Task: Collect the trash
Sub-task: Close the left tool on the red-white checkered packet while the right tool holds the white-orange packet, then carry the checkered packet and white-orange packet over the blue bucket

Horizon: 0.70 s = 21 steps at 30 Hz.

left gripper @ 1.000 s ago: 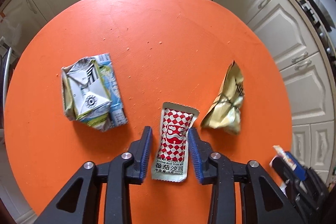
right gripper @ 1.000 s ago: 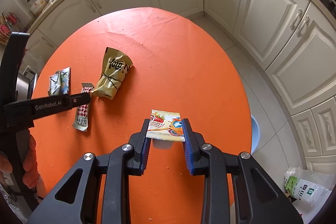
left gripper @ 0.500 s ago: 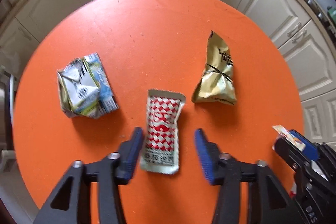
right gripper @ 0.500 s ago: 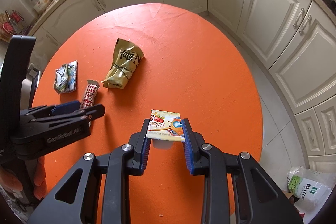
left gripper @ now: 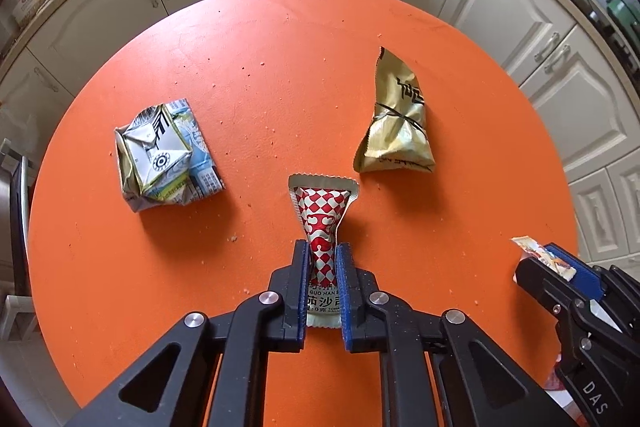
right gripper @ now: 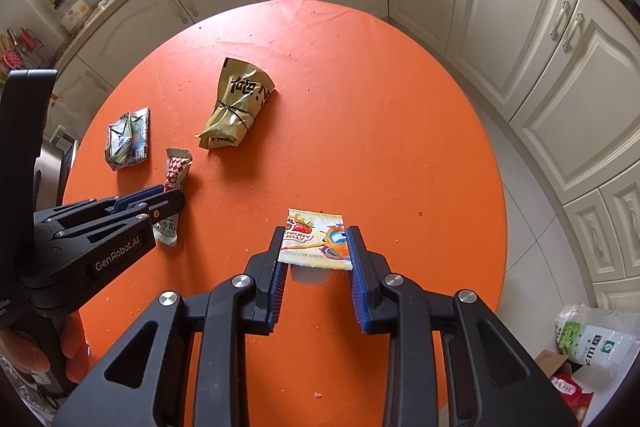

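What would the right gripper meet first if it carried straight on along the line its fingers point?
Probably the bare orange table. The right gripper, pointing steeply down, already holds the jelly cup, and nothing else lies ahead of it, though depth is uncertain.

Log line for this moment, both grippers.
left gripper: shut on ketchup sachet | right gripper: shut on jelly cup | on table: gold wrapper, crushed carton

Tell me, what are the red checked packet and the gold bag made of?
The red checked packet looks like thin shiny plastic foil: silvery crimped edges, pinched narrow by the left gripper. The gold bag looks like metallic plastic film, glossy and crinkled. I can't be sure of either.
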{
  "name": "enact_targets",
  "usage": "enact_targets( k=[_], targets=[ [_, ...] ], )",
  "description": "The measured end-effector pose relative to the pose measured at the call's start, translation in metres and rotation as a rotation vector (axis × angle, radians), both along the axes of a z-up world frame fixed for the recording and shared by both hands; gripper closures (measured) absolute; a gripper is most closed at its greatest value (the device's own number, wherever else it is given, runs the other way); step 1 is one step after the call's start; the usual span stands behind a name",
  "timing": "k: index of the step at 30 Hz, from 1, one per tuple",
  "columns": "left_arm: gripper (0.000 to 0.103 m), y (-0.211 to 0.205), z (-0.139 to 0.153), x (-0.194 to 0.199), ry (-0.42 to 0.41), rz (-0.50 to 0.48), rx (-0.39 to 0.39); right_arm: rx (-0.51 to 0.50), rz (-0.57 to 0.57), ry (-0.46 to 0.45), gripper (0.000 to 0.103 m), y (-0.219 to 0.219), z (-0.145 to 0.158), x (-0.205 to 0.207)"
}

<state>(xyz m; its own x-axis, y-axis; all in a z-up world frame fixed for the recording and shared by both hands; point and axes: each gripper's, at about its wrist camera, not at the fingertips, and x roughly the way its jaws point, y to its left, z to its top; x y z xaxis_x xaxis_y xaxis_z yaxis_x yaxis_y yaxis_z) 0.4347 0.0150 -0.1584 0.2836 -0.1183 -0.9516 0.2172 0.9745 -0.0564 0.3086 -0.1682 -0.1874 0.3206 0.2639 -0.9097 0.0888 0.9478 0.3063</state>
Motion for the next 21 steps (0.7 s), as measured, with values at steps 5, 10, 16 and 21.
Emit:
enact_targets(
  k=[5, 10, 16, 21],
  targets=[
    [0.094, 0.005, 0.013, -0.015, -0.023, -0.008, -0.02, -0.008, -0.014, -0.011, 0.075, -0.001, 0.008, -0.007],
    [0.094, 0.014, 0.034, -0.043, -0.059, -0.028, -0.033, -0.011, -0.012, -0.025, 0.075, 0.003, 0.017, -0.018],
    [0.094, 0.019, 0.054, -0.076, -0.097, -0.062, -0.043, -0.016, -0.024, -0.059, 0.075, 0.002, 0.033, -0.037],
    [0.094, 0.013, 0.065, -0.096, -0.119, -0.091, -0.039, -0.015, -0.043, -0.085, 0.075, -0.004, 0.042, -0.056]
  ],
)
